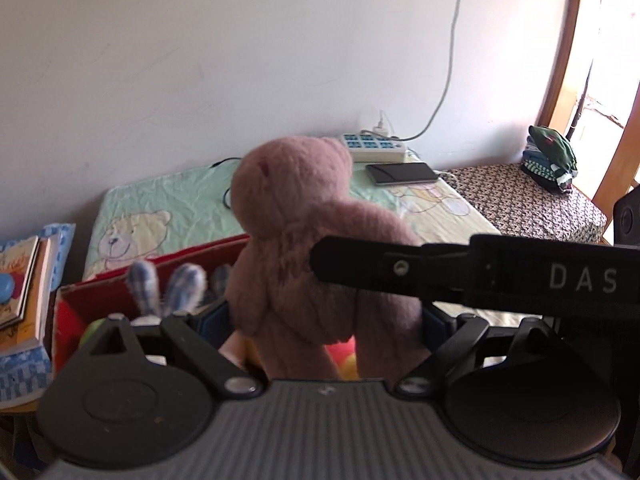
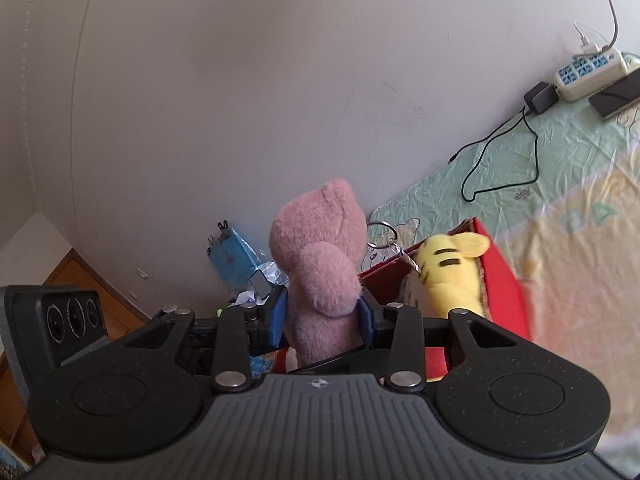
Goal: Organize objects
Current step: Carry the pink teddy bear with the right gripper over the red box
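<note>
A pink plush bear (image 1: pixel 296 216) hangs upright above a red box (image 1: pixel 180 264), with both grippers on it. In the left wrist view my left gripper (image 1: pixel 324 318) has its blue pads (image 1: pixel 214 314) pressed on the bear's lower body and legs. One black finger (image 1: pixel 400 268) of the right gripper crosses in from the right onto the bear's side. In the right wrist view my right gripper (image 2: pixel 324 316) is shut on the bear (image 2: pixel 320 248), squeezing its body. The red box (image 2: pixel 500 280) holds a yellow striped plush (image 2: pixel 448 276); blue checked plush ears (image 1: pixel 168 284) also stick out of it.
The box sits on a bed with a bear-print sheet (image 1: pixel 168 196) by a white wall. A power strip (image 1: pixel 374 146), a phone (image 1: pixel 402 172) and a black cable (image 2: pixel 500 152) lie at the far end. Books (image 1: pixel 24 280) are stacked left, folded clothes (image 1: pixel 550 158) far right.
</note>
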The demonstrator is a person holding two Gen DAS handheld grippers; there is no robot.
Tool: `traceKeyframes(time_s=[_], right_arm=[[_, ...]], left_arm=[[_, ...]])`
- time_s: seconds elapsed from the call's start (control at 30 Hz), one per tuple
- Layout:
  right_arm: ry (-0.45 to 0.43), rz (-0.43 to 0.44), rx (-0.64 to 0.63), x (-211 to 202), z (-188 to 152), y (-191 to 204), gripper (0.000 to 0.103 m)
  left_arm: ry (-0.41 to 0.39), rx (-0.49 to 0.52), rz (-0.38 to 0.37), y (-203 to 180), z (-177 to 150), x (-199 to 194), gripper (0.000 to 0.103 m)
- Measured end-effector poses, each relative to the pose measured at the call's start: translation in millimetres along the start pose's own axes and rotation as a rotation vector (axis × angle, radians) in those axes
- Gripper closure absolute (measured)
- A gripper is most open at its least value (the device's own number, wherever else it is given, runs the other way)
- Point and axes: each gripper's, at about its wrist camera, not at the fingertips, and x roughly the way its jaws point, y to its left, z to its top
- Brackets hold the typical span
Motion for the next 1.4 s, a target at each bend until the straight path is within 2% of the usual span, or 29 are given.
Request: traceKeyframes(time_s=[0.2, 0.4, 0.5, 0.67, 0.83, 1.03, 1.2, 1.3, 1.4], right_arm=[[0.019, -0.039, 0.014, 23.5, -11.4, 3.3, 0.066], [0.031, -0.069, 0.013, 41.4, -18.3, -2.6, 0.071], [0.041, -0.088, 0.011, 49.9, -21.8, -8.7, 0.074], [0.049, -0.114, 0.002, 53.1, -25.1, -13.7, 0.074], [0.051, -0.155, -0.044, 54.9, -27.9, -13.7, 0.074], [0.045, -0.186, -0.015, 46.3, -29.8, -27.9, 0.074], [0.058, -0.232, -0.045, 41.3, -33.4, -31.9, 0.075], [0.063, -0.225, -0.021, 42.7, -32.4, -35.5, 0.075], [0.062, -0.251, -0.085, 50.8, -33.1, -30.4, 0.077]], left_arm=[[0.058, -0.057, -0.022, 35.8, -6.9, 15.5, 0.013], [0.081, -0.055, -0.008, 51.1, -14.1, 27.4, 0.014], [0.091, -0.036, -0.004, 52.7, -17.5, 36.0, 0.018], [0.085, 0.015, -0.003, 47.5, -23.4, 46.3, 0.015], [0.111, 0.009, -0.024, 49.5, -28.6, 58.4, 0.015], [0.103, 0.042, -0.032, 49.1, -33.5, 54.6, 0.013], [0.106, 0.063, -0.061, 47.1, -41.2, 46.9, 0.013], [0.097, 0.071, -0.057, 47.0, -43.6, 46.2, 0.011], [0.101, 0.069, -0.047, 50.0, -40.7, 53.6, 0.01]])
